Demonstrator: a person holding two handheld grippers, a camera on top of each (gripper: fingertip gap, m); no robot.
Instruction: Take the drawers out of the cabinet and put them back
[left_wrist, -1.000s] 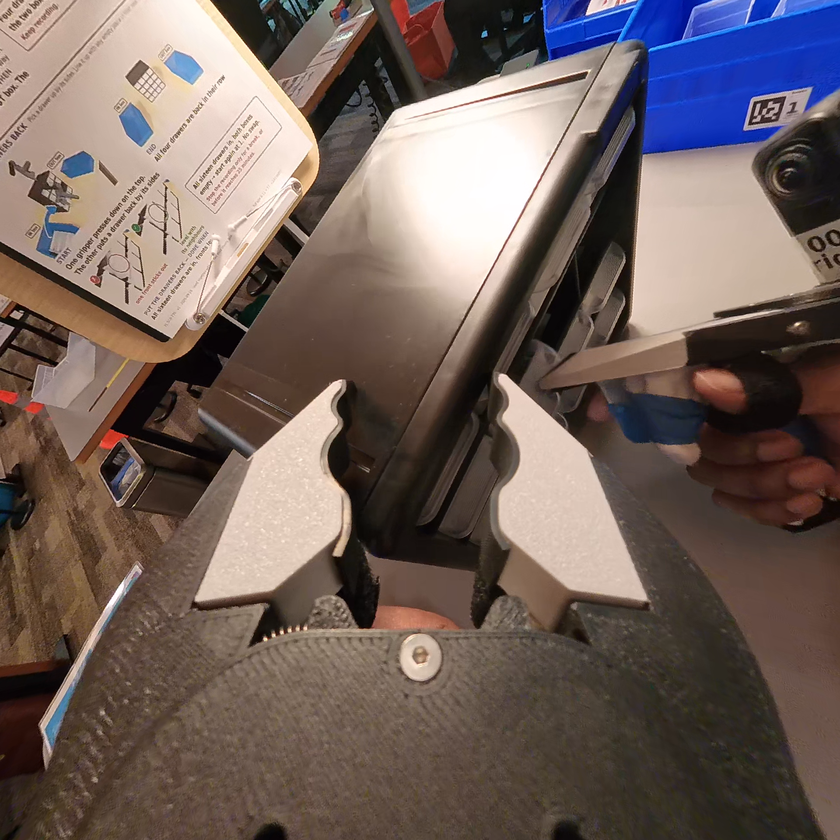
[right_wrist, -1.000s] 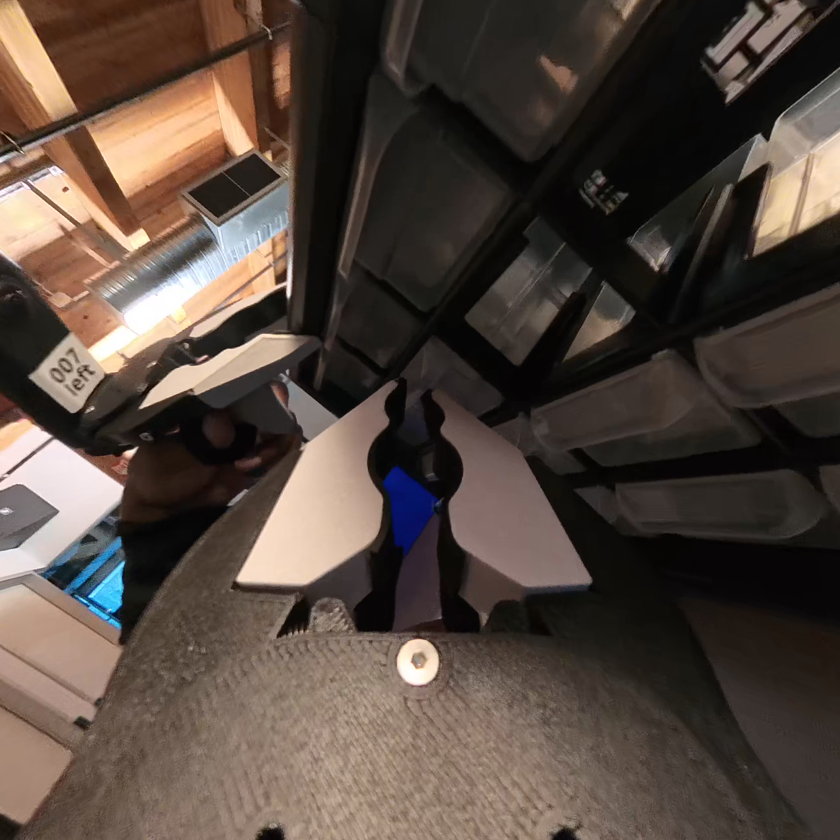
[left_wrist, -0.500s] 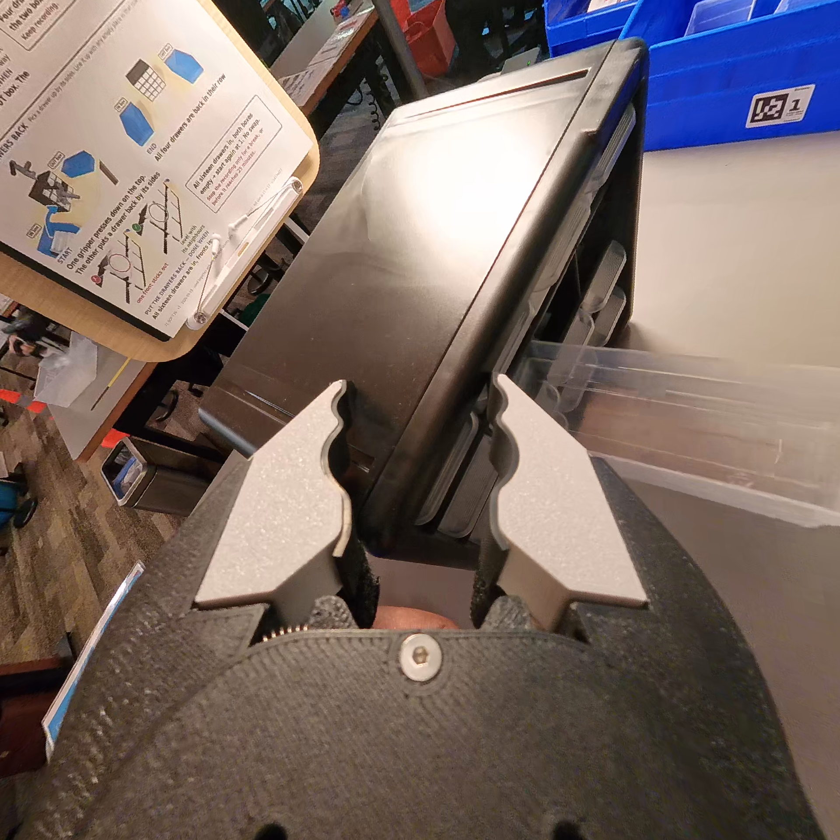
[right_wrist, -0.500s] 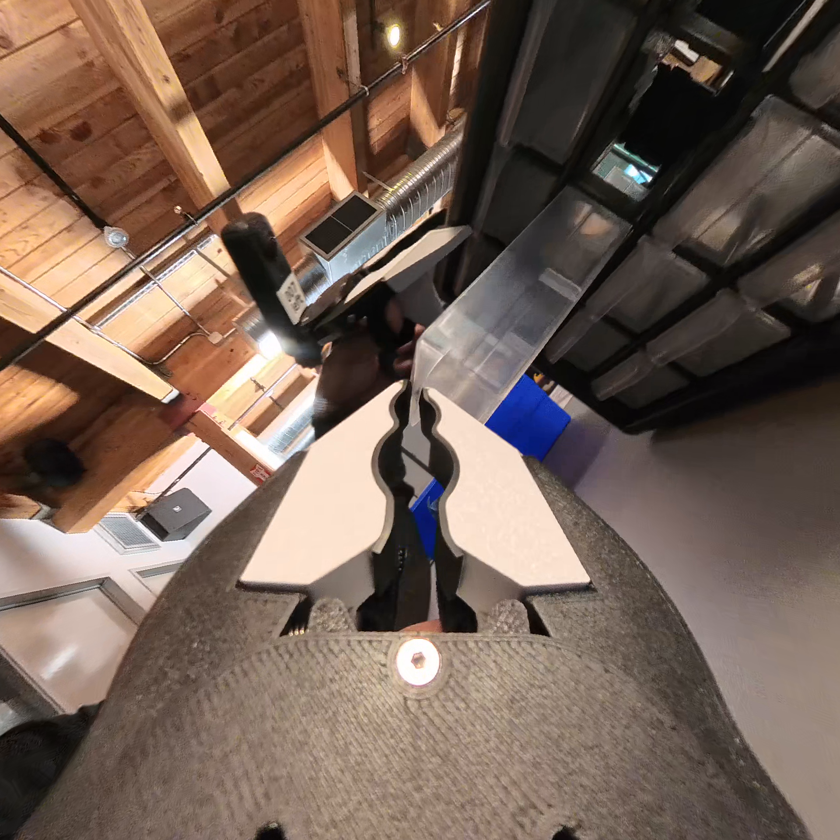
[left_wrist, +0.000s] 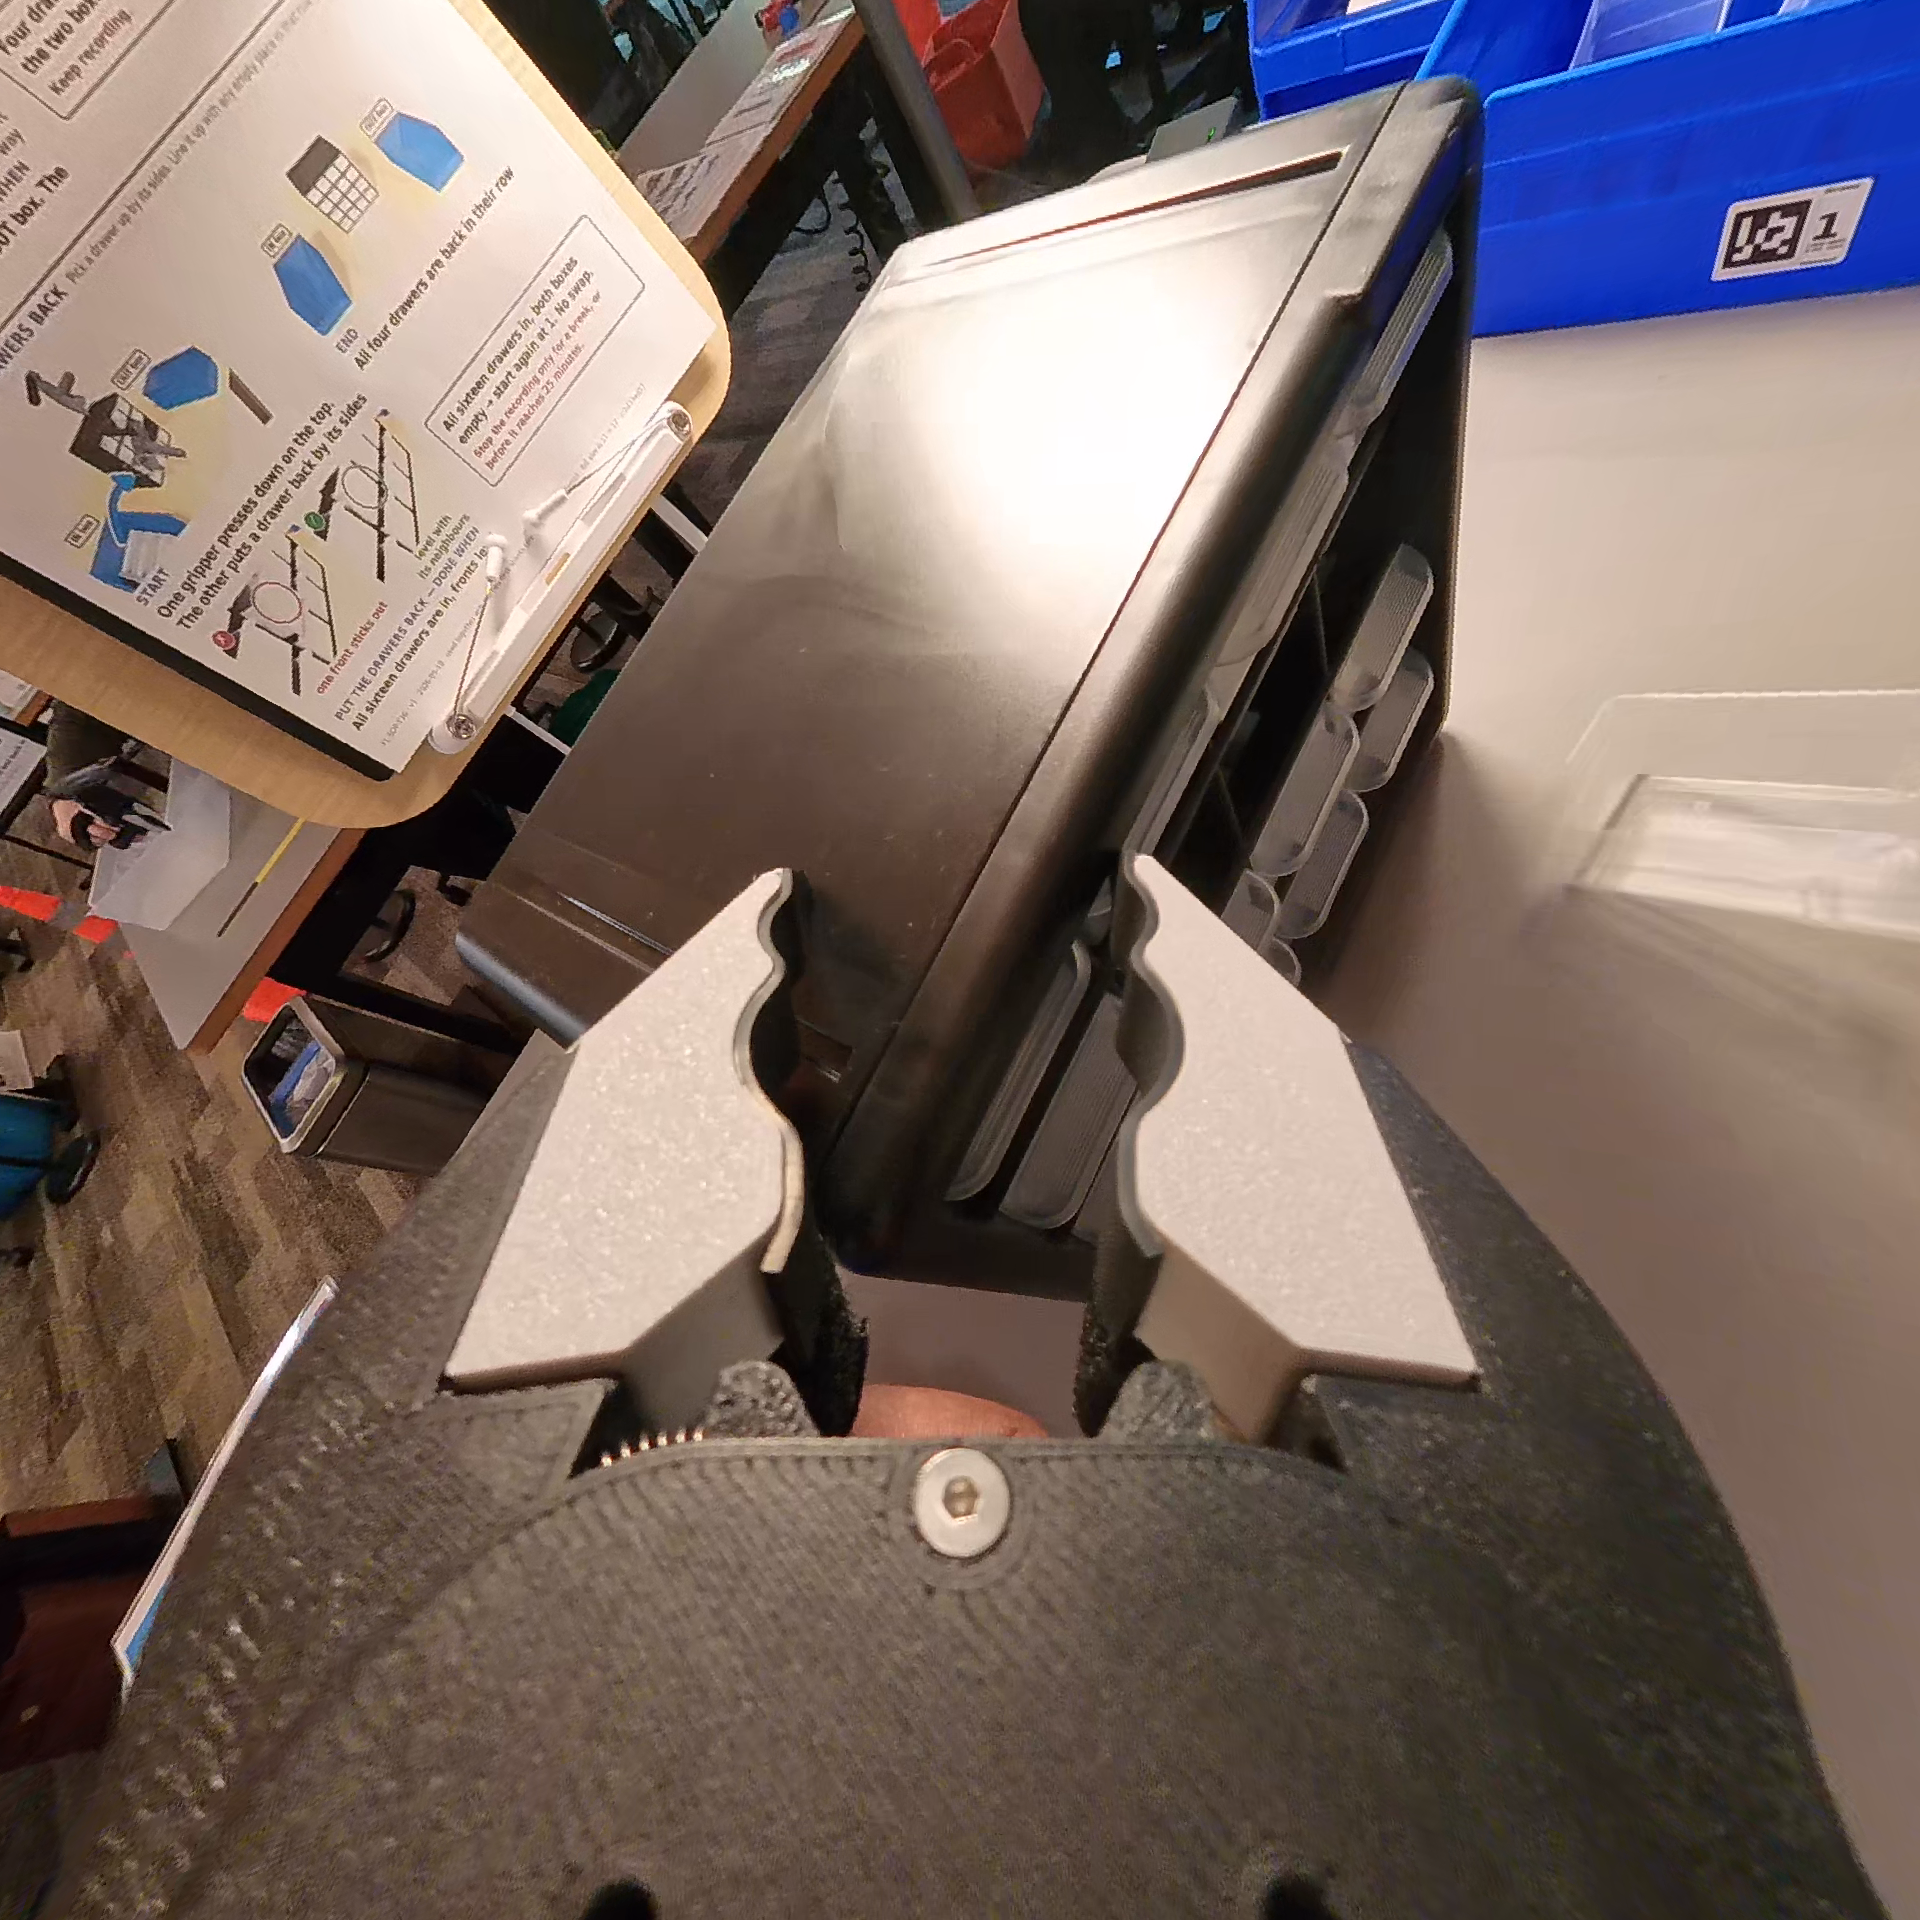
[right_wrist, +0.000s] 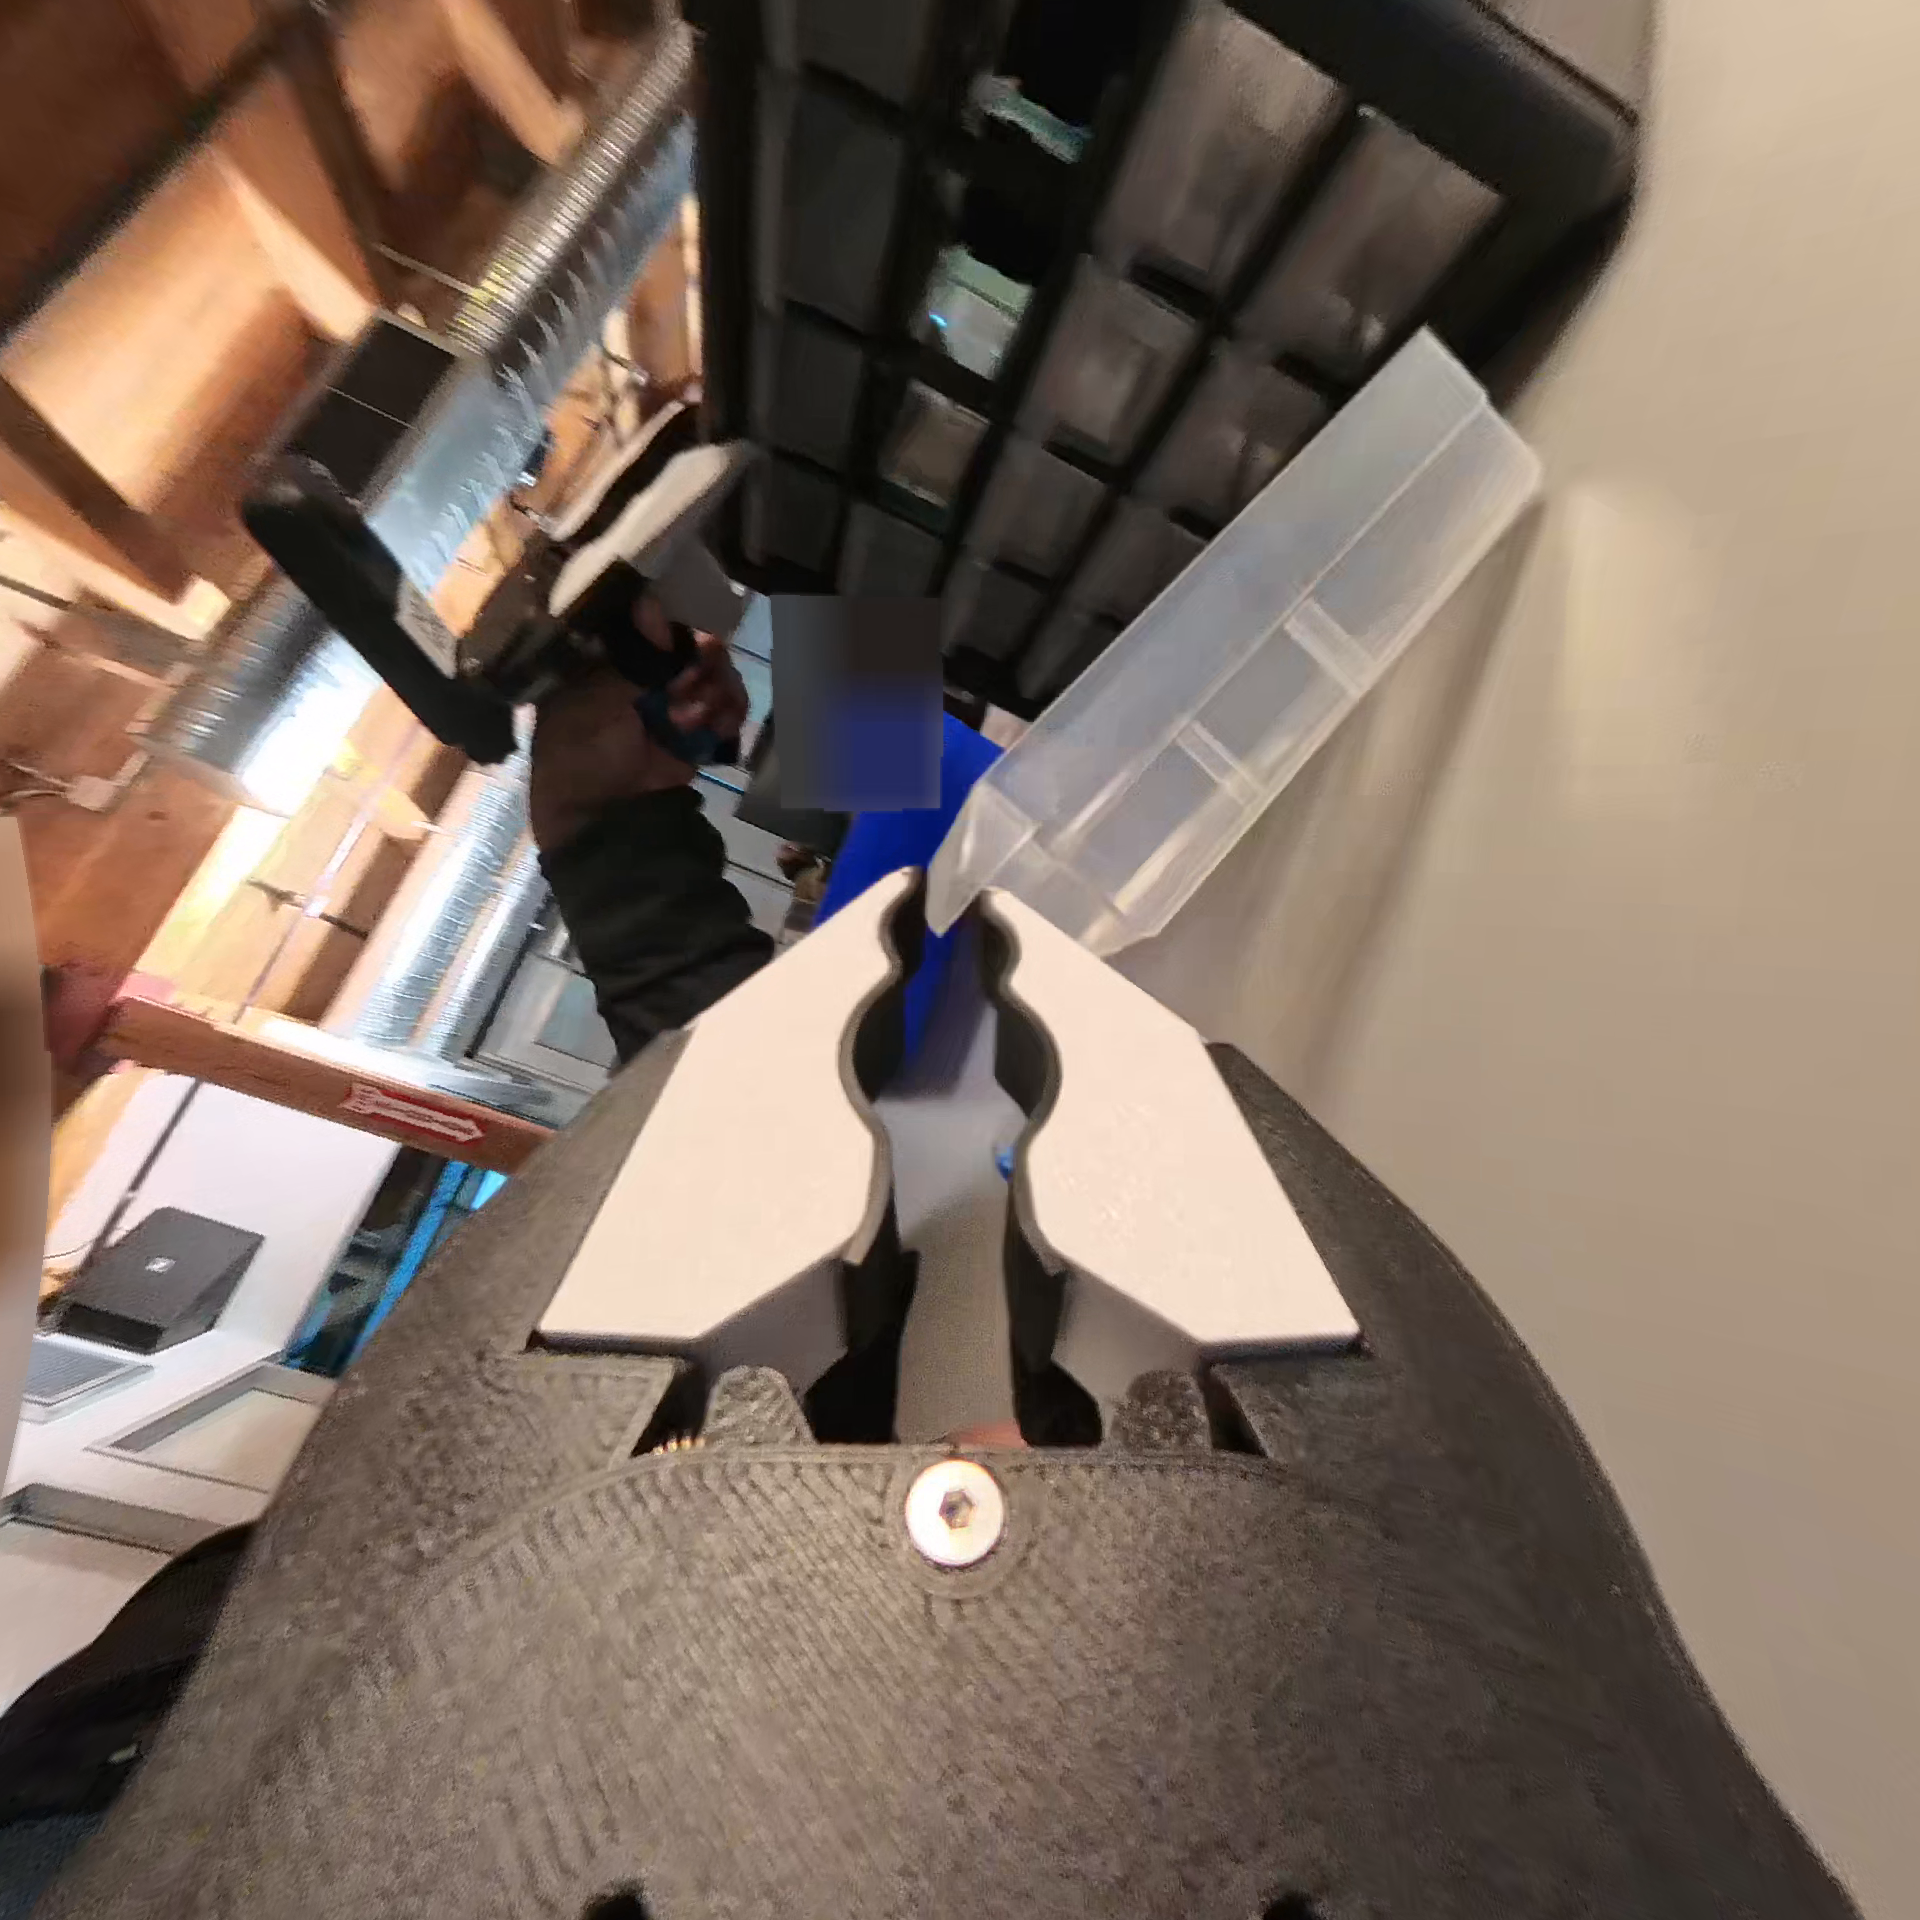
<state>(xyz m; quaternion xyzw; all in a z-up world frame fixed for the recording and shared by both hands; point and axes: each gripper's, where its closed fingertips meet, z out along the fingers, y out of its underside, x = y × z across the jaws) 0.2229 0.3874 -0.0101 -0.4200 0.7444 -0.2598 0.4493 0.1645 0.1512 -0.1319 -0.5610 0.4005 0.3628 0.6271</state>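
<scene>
The black drawer cabinet (left_wrist: 935, 499) stands on the table with clear drawers in its slots. My left gripper (left_wrist: 956, 873) is open, its fingers straddling the cabinet's top front edge without closing on it. My right gripper (right_wrist: 951, 894) is away from the cabinet (right_wrist: 1091, 312). A clear plastic drawer (right_wrist: 1247, 665) is out of the cabinet, over the table. Its front lip stands between my right fingertips, and a dark gap shows beside the left finger. The drawer also shows blurred in the left wrist view (left_wrist: 1745, 821). My left gripper (right_wrist: 675, 509) shows on the cabinet top.
Blue bins (left_wrist: 1662, 156) stand behind the cabinet on the grey table (left_wrist: 1662, 520). An instruction board (left_wrist: 291, 343) leans at the left, beyond the table edge. A person's hand (right_wrist: 613, 748) holds the left gripper.
My right gripper pulled the clear drawer out of the cabinet and carried it off over the table. Its fingers have now parted a little around the lip. The left gripper has not moved.
</scene>
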